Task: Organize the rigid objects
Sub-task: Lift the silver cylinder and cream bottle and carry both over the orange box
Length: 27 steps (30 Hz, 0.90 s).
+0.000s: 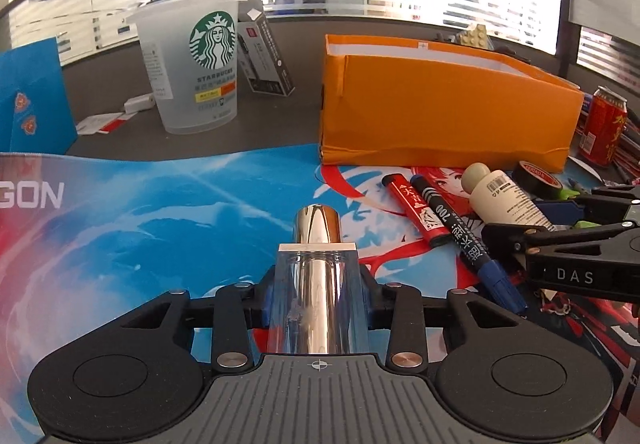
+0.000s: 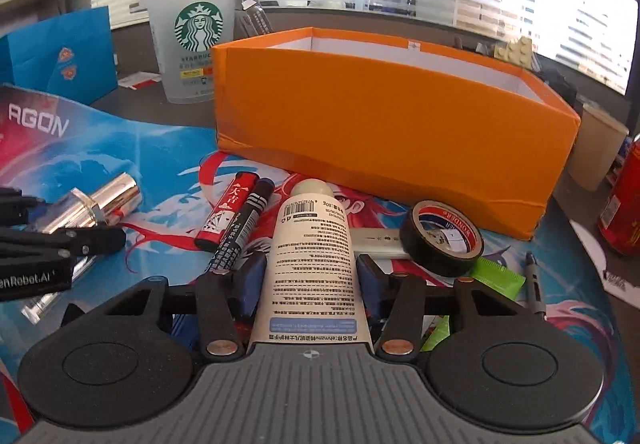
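Chrome tube: the shiny metallic cylinder (image 1: 318,276) has a clear faceted block around its rear half and lies along the left gripper's axis, low over the printed mat (image 1: 160,211).
Left gripper: the left gripper (image 1: 318,296) is clamped on the chrome tube; its blue-padded fingers (image 1: 267,296) press against the clear block on both sides.
Cream bottle: the off-white squeeze bottle (image 2: 312,264) has a rounded cap and black printed text with a barcode; it lies on the mat, cap towards the orange box (image 2: 384,123).
Right gripper: the right gripper (image 2: 310,284) has its fingers (image 2: 250,284) close against both flanks of the cream bottle, closed on it.
Markers: a red marker (image 2: 226,211) and a dark blue marker (image 2: 244,224) lie side by side just left of the bottle, touching each other.
Tape: a black tape roll (image 2: 442,238) leans tilted just right of the bottle, in front of the box.
Box: orange outside, white inside, open top, standing at the far edge of the mat.
Background: a Starbucks cup (image 1: 192,63) stands upright on the grey tabletop (image 1: 280,115) behind the mat; a red can (image 1: 602,125) stands right of the box.
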Available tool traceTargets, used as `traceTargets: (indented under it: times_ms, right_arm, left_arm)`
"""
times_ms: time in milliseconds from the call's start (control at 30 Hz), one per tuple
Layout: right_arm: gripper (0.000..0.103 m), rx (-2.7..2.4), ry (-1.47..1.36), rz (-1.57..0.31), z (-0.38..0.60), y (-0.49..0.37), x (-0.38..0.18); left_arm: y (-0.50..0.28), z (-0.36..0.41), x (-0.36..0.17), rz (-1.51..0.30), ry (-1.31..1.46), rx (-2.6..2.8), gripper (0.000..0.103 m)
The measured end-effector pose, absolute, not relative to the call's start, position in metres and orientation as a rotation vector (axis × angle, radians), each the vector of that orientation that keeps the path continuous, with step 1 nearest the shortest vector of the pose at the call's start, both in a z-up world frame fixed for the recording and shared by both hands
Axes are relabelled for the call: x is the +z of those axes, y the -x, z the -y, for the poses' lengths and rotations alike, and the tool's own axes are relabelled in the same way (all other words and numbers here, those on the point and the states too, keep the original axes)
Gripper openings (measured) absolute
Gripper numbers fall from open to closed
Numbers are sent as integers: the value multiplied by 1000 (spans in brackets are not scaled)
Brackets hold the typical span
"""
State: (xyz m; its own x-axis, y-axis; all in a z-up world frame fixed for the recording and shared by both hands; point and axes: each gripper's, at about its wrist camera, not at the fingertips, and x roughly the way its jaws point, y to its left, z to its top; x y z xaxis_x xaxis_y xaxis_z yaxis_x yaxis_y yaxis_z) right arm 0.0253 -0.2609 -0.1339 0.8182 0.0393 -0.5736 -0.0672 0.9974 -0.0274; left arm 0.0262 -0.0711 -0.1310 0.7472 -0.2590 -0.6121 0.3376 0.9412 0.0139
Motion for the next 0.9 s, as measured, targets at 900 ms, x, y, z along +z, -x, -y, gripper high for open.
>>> traceTargets:
  times_ms: [900]
  right_arm:
    - [46,117,-8,-689,273,-34,-126]
  left_arm:
    - [-35,59,-123,-715,-57,-355,35]
